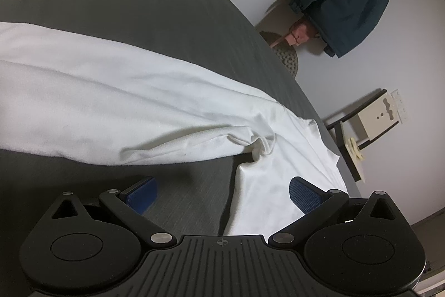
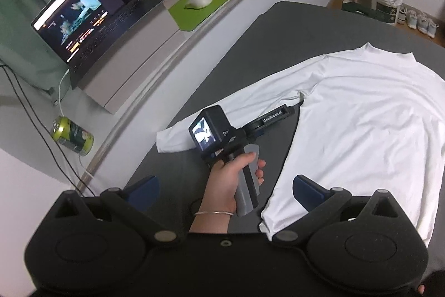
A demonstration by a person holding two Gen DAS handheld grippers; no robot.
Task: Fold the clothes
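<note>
The white long-sleeved knit shirt lies spread flat on the dark grey bed cover, its left sleeve running toward the near left beside the left gripper, whose jaws stand wide and empty, as do those of the right gripper.

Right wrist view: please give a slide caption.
Open left tool near the armpit of a white shirt spread flat on a grey bed.
</note>
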